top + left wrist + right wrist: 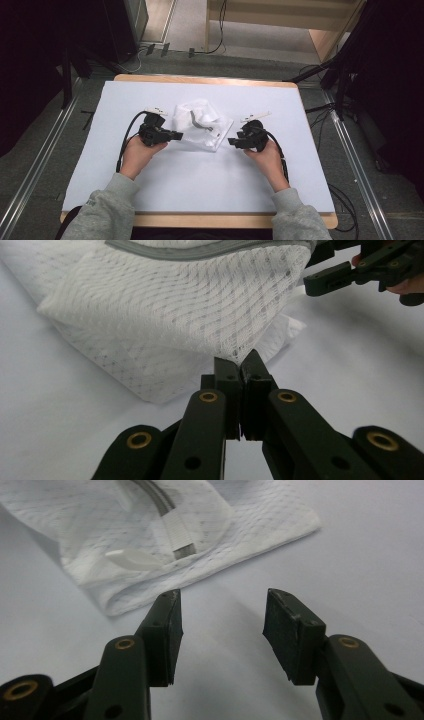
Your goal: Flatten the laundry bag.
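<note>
A white mesh bag (202,131) with a grey zip band (196,122) lies crumpled at the middle of the white-covered table (200,185). My left gripper (178,135) is at the bag's left edge. In the left gripper view its jaws (242,365) are shut on a corner of the mesh bag (190,315), whose top layer is lifted off the cover. My right gripper (230,141) stands open just off the bag's right corner, apart from it. In the right gripper view its jaws (222,615) are spread wide, with the mesh bag (220,525) and its zip end (180,542) a little ahead.
The white cover has bare room in front of and behind the bag. Wooden table edges (200,79) frame it. Cables (320,107) and dark stand legs (315,75) lie on the floor at the right, with more cables at the far left.
</note>
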The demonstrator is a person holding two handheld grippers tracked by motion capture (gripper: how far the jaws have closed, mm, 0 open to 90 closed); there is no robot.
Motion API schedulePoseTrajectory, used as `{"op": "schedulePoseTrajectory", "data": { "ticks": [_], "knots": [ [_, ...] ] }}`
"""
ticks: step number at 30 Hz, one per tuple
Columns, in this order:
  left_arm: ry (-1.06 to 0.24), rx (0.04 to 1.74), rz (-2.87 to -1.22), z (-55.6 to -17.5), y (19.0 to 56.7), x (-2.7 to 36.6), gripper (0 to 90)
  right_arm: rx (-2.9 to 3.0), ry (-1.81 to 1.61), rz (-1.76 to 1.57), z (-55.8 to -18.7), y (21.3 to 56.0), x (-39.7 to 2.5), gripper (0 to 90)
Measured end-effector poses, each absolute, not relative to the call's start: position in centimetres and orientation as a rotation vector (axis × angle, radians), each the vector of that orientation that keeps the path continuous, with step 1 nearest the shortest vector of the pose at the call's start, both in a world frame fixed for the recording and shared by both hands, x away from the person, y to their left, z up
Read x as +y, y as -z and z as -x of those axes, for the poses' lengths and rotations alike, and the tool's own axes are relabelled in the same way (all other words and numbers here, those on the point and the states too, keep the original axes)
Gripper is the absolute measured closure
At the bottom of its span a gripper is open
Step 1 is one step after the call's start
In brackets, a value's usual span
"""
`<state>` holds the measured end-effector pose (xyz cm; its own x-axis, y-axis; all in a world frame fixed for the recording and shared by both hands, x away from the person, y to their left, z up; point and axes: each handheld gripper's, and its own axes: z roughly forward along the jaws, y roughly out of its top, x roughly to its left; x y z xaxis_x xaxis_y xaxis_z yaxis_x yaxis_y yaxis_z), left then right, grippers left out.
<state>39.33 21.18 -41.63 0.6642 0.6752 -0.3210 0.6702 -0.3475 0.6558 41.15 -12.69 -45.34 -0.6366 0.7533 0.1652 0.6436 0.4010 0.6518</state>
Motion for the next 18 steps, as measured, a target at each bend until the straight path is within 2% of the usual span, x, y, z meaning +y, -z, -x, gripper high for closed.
{"op": "schedulePoseTrajectory", "data": {
  "ticks": [18],
  "knots": [
    [0.0, 1.08, -2.058, -37.1, 40.6, 24.5, 88.8, 2.47, -1.064, -1.24, -42.6, 45.7, -11.3, 50.4]
  ]
}}
